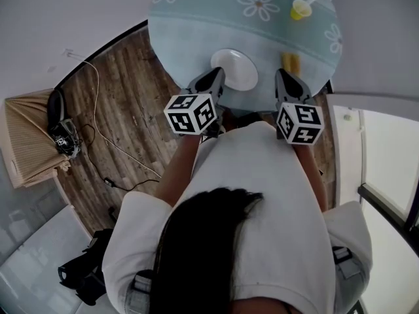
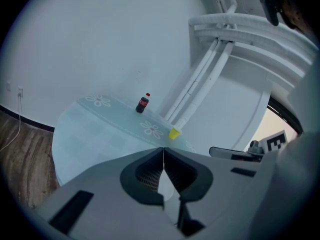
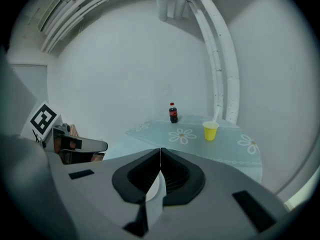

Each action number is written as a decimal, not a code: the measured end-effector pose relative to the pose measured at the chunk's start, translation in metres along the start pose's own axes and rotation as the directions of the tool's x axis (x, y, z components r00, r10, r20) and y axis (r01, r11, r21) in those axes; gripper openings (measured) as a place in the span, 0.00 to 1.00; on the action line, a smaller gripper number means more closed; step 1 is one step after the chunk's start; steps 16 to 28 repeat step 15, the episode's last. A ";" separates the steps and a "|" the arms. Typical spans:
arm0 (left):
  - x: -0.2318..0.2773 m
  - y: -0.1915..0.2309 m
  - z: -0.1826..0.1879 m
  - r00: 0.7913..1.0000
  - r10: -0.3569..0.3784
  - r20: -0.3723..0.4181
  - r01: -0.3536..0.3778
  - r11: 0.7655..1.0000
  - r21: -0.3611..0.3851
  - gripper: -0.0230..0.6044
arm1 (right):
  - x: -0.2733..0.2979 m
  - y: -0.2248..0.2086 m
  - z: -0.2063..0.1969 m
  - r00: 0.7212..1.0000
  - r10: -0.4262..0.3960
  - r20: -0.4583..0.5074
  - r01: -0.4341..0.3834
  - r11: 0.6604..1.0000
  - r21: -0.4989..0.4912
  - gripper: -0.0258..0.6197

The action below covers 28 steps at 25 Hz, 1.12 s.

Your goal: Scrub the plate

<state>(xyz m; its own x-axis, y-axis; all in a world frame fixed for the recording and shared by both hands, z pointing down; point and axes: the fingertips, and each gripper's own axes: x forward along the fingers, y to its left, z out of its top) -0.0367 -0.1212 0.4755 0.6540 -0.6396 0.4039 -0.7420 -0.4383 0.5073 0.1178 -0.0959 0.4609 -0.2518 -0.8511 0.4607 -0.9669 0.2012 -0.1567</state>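
Observation:
A white plate (image 1: 237,67) lies on the round table's pale blue flowered cloth (image 1: 196,31), near its front edge. My left gripper (image 1: 217,74) is shut, its tips at the plate's near-left rim; I cannot tell if they touch it. In the left gripper view the jaws (image 2: 163,149) meet in a thin line with nothing between them. A yellow-orange sponge (image 1: 291,61) lies right of the plate. My right gripper (image 1: 284,75) sits just behind it, shut and empty, and its own view shows the tips (image 3: 160,150) pressed together.
A yellow cup (image 1: 300,9) stands at the table's far right, also in the gripper views (image 2: 174,133) (image 3: 210,130). A small cola bottle (image 3: 173,113) stands at the far edge. White pipes (image 2: 200,79) run up the wall. Cables and a bag (image 1: 62,136) lie on the wooden floor.

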 end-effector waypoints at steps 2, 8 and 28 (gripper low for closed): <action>-0.002 0.000 -0.003 1.000 0.001 -0.005 -0.001 1.000 -0.004 0.05 | -0.002 0.002 -0.002 1.000 0.002 -0.005 -0.002 1.000 -0.003 0.09; -0.010 0.003 -0.012 1.000 0.001 -0.020 -0.001 1.000 -0.009 0.05 | -0.005 0.010 -0.011 1.000 0.008 -0.024 -0.008 1.000 -0.010 0.09; -0.025 0.002 -0.022 1.000 -0.001 -0.031 0.001 1.000 -0.014 0.05 | -0.013 0.023 -0.020 0.999 0.013 -0.036 -0.013 1.000 -0.011 0.09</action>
